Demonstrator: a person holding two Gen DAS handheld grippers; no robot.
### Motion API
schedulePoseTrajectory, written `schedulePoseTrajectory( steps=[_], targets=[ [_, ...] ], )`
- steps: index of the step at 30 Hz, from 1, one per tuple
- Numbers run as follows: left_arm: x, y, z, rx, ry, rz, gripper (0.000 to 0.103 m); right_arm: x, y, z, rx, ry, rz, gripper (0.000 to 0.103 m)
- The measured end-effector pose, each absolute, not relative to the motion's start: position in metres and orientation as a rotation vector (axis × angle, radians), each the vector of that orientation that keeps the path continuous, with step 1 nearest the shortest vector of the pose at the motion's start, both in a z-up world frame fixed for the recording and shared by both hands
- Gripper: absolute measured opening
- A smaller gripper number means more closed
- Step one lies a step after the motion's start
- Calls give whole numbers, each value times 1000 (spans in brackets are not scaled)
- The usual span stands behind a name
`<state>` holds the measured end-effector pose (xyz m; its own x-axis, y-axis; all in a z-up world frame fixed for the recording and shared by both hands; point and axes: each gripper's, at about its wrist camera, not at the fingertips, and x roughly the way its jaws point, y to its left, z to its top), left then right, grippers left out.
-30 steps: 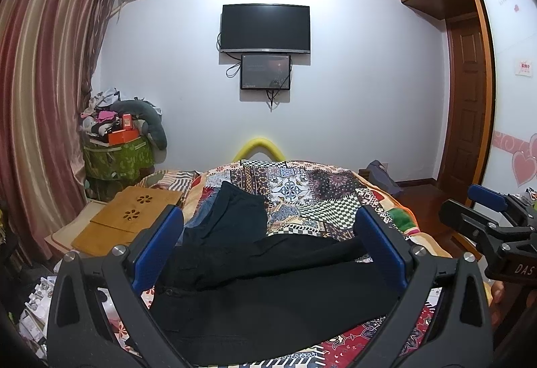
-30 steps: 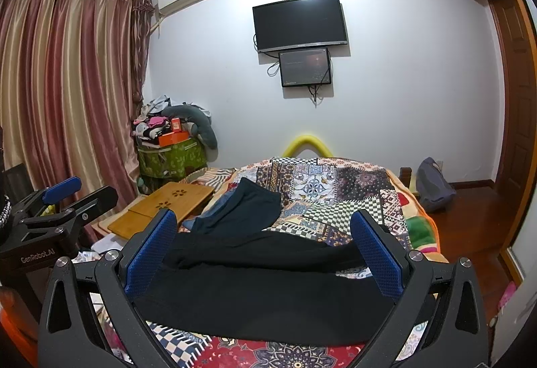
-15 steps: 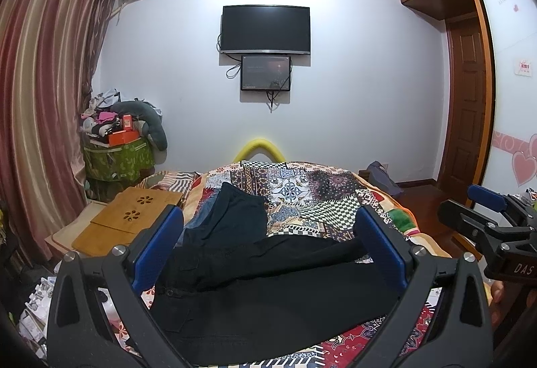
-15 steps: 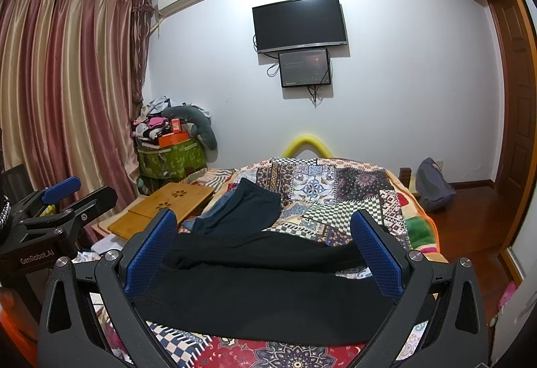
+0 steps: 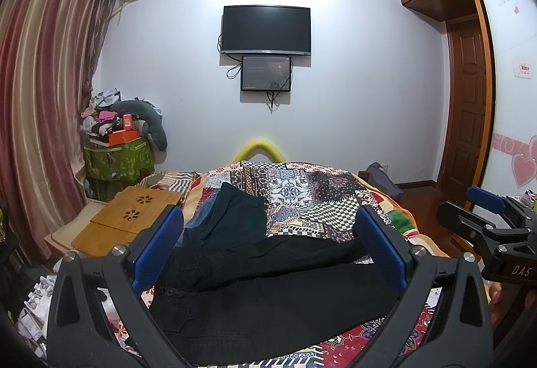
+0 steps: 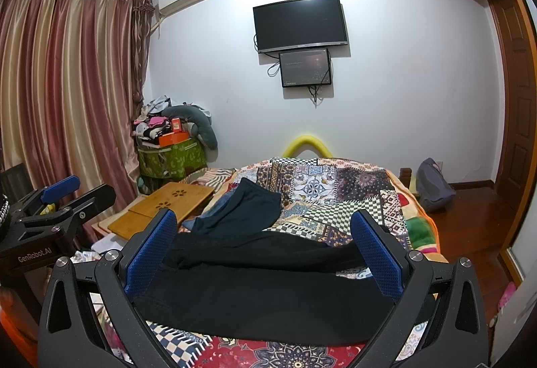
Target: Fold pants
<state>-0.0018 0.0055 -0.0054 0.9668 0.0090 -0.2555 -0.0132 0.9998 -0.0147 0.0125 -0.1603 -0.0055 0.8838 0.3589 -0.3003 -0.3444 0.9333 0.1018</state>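
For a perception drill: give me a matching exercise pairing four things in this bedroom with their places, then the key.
Things:
1. black pants
2. television
3. wooden lap desk
4. dark blue garment

Places:
A. mounted on the far wall
B. left of the bed
C. spread across the bed's near end
D. on the bed, beyond the black pants

Pairs: 1-C, 2-A, 3-B, 4-D

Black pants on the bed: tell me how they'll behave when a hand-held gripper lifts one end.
The black pants lie limp and creased on the quilt, so they will probably droop and trail rather than hold shape. One leg already lies skewed from the other, so the layers may slide apart. The cloth looks fairly thick, so a pinch likely holds.
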Motion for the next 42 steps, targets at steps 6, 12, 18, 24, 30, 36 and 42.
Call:
schedulePoseTrajectory(
  steps=[6, 12, 18, 24, 30, 36, 42],
  targets=[
    [-2, 6, -5, -17, 258, 11, 103, 12, -160, -5, 45, 320, 366, 103],
    [-2, 6, -4, -18, 257, 11, 103, 13, -160, -5, 46, 321, 366, 103],
    [-2, 7, -4, -21, 259, 11, 103, 13, -160, -5, 46, 322, 367, 103],
    [2, 8, -5, -27, 266, 12, 103, 14, -161, -6, 46, 325, 366, 103],
    [16, 13, -9, -35, 293, 10, 103, 22, -160, -12, 41, 340, 360, 103],
    [56, 33, -23, -36, 342, 60, 103, 47, -157, -23, 30, 377, 349, 103],
    [119, 70, -49, -55, 466, 102, 103, 84, -156, -44, 11, 433, 329, 103]
  ],
)
